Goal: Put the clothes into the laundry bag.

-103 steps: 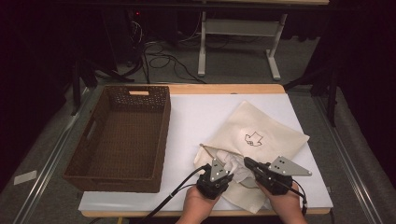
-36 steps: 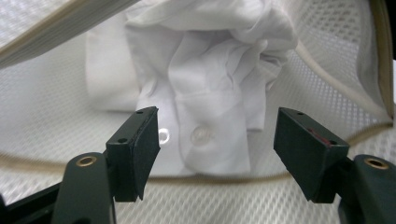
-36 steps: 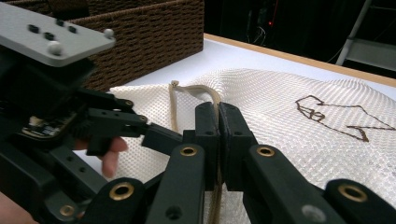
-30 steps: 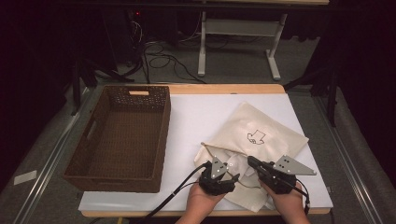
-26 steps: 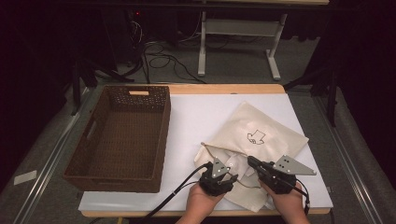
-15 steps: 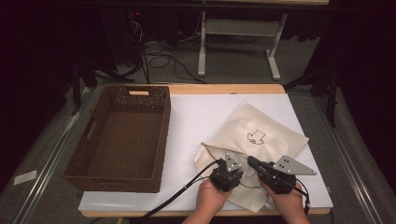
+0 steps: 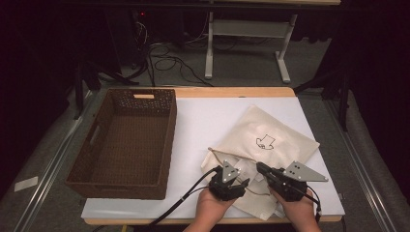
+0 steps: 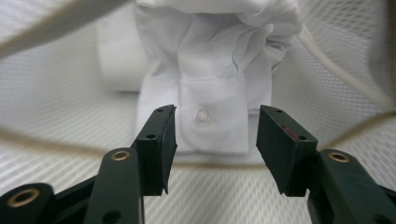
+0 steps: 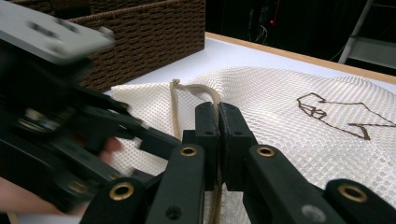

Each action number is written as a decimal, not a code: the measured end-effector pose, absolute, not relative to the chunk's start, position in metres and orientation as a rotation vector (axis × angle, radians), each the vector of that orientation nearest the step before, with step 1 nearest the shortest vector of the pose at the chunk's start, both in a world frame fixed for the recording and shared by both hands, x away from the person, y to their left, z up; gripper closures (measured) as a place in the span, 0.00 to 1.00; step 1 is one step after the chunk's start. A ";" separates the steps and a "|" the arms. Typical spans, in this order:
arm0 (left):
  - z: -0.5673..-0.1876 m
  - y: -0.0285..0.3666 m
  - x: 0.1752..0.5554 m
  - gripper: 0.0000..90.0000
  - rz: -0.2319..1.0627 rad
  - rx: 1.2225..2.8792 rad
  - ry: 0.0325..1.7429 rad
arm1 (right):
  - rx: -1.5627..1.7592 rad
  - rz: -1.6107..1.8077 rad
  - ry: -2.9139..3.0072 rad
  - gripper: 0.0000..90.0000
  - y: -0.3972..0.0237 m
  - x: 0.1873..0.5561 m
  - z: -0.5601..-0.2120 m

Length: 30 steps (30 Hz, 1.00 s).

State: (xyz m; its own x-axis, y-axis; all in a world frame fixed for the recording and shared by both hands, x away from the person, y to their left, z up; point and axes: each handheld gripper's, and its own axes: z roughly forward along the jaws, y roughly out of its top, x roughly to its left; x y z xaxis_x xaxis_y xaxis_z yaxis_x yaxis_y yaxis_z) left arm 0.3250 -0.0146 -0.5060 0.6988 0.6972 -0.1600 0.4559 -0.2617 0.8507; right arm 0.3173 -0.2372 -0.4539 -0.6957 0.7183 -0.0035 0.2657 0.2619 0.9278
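Note:
A cream mesh drawstring bag [image 7: 278, 137] lies on the white table top, its mouth toward me. A folded white shirt [image 8: 215, 51] sits inside the mouth. My left gripper [image 8: 215, 135] is open at the mouth. Its jaws have just been opening, and the shirt's buttoned cuff [image 8: 212, 119] lies between the pads without being pressed. In the high view the left gripper [image 7: 235, 180] is at the bag's near left corner. Just to its right, my right gripper [image 7: 261, 167] is shut on the bag's tan drawstring [image 9: 187, 88], which runs between its closed jaws [image 9: 218, 116].
A brown woven basket [image 7: 145, 99] stands empty on the table's left side, and its wall [image 9: 140, 28] rises close behind the left gripper in the right gripper view. The table's front edge is right under both hands.
Half a second ago the left gripper had shifted right, toward the right gripper; now it is back to the left. The right gripper and the bag have not moved.

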 end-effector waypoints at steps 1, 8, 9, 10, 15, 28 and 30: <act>-0.504 -0.007 0.322 0.52 0.299 1.905 0.899 | 0.892 1.424 2.111 0.99 -0.237 0.317 -0.454; -0.492 0.041 0.292 0.51 0.326 1.962 0.858 | 0.883 1.406 2.132 0.99 -0.234 0.317 -0.456; -0.492 0.044 0.290 0.51 0.325 1.959 0.856 | 0.881 1.400 2.133 0.99 -0.234 0.317 -0.456; -0.493 0.049 0.287 0.51 0.314 1.950 0.854 | 0.876 1.398 2.136 0.99 -0.234 0.317 -0.457; -0.503 0.060 0.280 0.51 0.279 1.919 0.849 | 0.865 1.365 2.163 0.99 -0.231 0.315 -0.460; -0.495 0.067 0.284 0.50 0.303 1.849 0.867 | 0.846 1.097 2.392 0.98 -0.211 0.316 -0.496; -0.495 0.068 0.284 0.49 0.298 1.854 0.867 | 0.846 1.052 2.415 0.98 -0.208 0.318 -0.501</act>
